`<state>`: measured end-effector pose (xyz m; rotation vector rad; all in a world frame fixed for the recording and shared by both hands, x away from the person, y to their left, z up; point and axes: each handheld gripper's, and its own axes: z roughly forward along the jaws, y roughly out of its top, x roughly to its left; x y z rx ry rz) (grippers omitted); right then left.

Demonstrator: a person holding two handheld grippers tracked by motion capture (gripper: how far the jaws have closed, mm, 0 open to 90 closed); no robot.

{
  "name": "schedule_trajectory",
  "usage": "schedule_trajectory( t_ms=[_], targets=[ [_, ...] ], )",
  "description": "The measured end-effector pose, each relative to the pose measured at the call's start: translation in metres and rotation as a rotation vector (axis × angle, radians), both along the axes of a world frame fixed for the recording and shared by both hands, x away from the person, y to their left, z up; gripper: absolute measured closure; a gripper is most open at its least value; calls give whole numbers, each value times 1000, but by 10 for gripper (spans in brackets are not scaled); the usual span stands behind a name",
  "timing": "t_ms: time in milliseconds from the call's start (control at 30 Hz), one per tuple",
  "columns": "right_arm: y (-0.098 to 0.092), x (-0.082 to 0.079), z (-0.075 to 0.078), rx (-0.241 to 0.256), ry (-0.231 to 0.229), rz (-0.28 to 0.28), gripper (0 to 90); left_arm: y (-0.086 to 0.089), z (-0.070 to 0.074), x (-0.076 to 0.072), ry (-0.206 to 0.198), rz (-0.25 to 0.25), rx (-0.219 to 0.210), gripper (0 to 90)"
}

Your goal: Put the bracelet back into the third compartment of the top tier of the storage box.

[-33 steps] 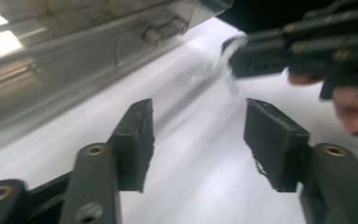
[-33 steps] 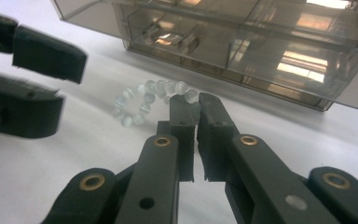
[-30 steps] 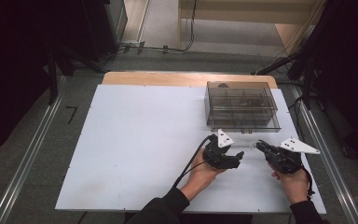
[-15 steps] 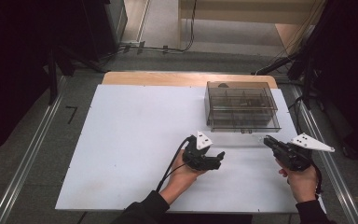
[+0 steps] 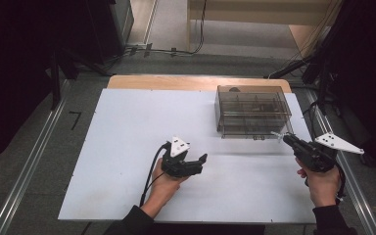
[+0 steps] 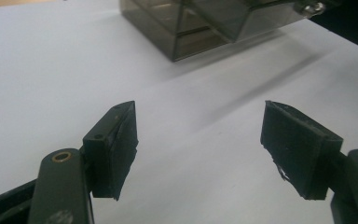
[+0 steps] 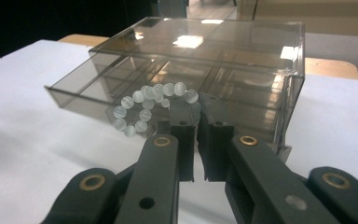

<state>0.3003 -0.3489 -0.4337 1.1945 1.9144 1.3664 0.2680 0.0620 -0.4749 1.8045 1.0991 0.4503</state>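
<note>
The right gripper [image 7: 196, 114] is clenched on a bracelet of milky white beads [image 7: 144, 105], its jaws pressed together on the strand while the rest of the loop hangs out to the left of the tips. In the high view that gripper [image 5: 285, 138] sits at about four o'clock from the smoky clear drawer box [image 5: 252, 110], its tip just off the box's near right corner.

The lower drawer [image 7: 81, 91] stands pulled out toward the gripper, and the beads hang just before its open tray — so the step in hand looks like laying the bracelet inside. To do it well, I would carry the loop forward over the drawer's front wall, lower until the beads rest on the floor of a compartment, and only then let go; releasing from height risks the strand draping over the front wall or a divider.

The left gripper [image 5: 196, 164] rests at about seven o'clock from the box, well apart from it, its jaws spread wide and empty over the bare white tabletop [image 5: 127, 147]. It could steady the box if the drawer has to be pushed shut.

Little stands in the way — only the drawer's own front wall and the box's overhanging top [image 7: 205, 39], which narrows the approach from above.
</note>
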Motion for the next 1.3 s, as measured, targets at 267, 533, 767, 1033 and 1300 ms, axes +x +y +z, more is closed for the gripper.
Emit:
schedule_trajectory(
  t_ms=[267, 533, 767, 1033, 1300],
  targets=[
    [-7, 20, 3, 22, 8, -53, 824, 46, -3, -10, 12, 86, 4, 276],
    [-8, 37, -1, -12, 53, -118, 823, 73, -1, -14, 4, 142, -4, 277],
    [-4, 46, -4, -62, 61, -147, 821, 81, -1, -17, 4, 151, 5, 276],
    [-1, 51, -7, -86, 85, -156, 785, 85, -3, -21, 7, 150, 15, 276],
    [-4, 49, -5, -60, 88, -150, 692, 91, -4, -23, 14, 163, 8, 277]
  ],
)
